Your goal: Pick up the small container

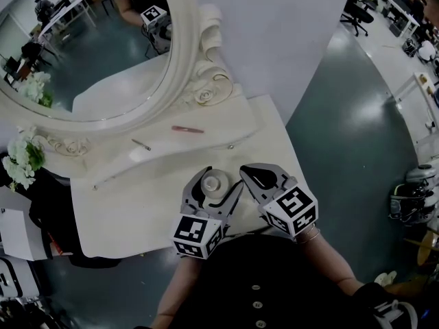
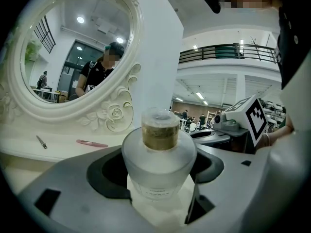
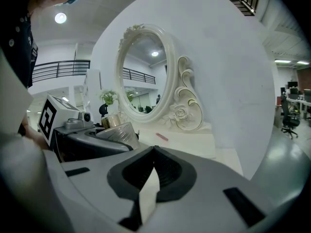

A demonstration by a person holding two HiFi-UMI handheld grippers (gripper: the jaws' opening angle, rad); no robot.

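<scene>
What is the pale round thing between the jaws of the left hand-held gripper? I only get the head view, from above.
Observer: The left gripper view shows a small frosted container with a gold neck under a clear cap. The left hand-held gripper has a jaw against each side of it.
Visitor: Is anything written on it?
Observer: There is a small label low on its front, with print too small to read.
Visitor: Does the other one hold something?
Observer: No. In the right gripper view, the right hand-held gripper has its jaws meeting at the tips, with nothing between them.
</scene>
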